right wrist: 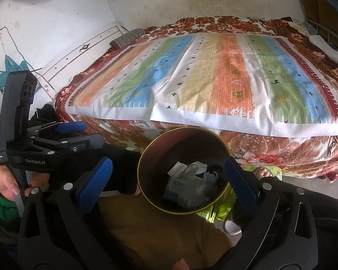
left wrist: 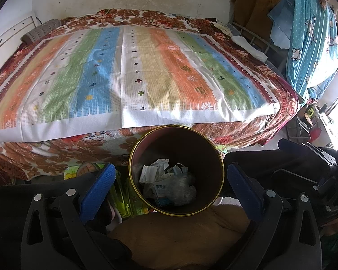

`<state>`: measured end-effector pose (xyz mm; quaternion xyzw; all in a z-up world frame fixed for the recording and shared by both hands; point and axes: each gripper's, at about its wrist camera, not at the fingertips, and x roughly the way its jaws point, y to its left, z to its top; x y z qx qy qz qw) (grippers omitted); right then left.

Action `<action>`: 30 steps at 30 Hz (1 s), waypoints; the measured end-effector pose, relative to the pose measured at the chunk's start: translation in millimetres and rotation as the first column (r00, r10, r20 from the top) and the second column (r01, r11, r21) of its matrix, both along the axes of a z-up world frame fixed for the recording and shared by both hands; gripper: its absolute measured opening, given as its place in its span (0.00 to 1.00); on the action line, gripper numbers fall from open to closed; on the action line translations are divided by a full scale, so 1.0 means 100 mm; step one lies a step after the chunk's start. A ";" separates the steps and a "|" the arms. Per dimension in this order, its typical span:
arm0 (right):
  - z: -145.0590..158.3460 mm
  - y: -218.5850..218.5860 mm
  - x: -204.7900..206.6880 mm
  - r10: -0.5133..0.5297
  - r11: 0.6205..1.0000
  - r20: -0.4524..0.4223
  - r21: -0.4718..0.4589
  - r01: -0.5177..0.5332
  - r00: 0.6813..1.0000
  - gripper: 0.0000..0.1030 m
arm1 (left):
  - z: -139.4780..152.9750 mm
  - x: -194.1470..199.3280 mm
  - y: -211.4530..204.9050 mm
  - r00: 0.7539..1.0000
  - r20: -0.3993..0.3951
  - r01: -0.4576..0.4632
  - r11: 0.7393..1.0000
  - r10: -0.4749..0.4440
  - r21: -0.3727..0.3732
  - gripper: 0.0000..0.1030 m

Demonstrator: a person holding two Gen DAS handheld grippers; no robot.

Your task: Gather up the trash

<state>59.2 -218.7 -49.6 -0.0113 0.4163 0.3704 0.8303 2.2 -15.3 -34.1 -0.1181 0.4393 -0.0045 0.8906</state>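
- The bin (left wrist: 176,173) stood on the floor, right in front of the bed (left wrist: 133,72).
- The trash (left wrist: 169,184) lay inside the bin, at the bottom.
- The left gripper (right wrist: 71,127) was to the left of the bin.
- A cloth (right wrist: 214,78) lay flat on top of the bed.
- A wall (right wrist: 146,4) was behind the bed.

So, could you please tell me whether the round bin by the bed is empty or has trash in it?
Partly filled: the bin holds crumpled tissue, a face mask, a small blue-and-white box and clear plastic at the bottom.
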 end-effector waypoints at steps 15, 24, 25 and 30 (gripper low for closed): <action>0.00 0.00 0.00 0.000 1.000 -0.001 0.001 0.000 1.000 0.92 | 0.00 0.00 0.00 1.000 0.000 0.000 1.000 0.000 0.000 0.94; 0.00 -0.01 0.01 0.000 1.000 -0.002 0.001 0.000 1.000 0.92 | 0.00 0.01 0.00 1.000 0.000 -0.001 1.000 0.001 0.001 0.94; 0.00 -0.01 0.01 0.001 1.000 -0.002 0.001 -0.001 1.000 0.92 | 0.00 0.00 0.00 1.000 0.000 -0.001 1.000 0.001 -0.003 0.94; 0.00 -0.01 0.01 0.000 1.000 -0.002 0.001 0.000 1.000 0.92 | -0.03 0.01 0.04 1.000 -0.007 -0.003 1.000 0.003 -0.015 0.94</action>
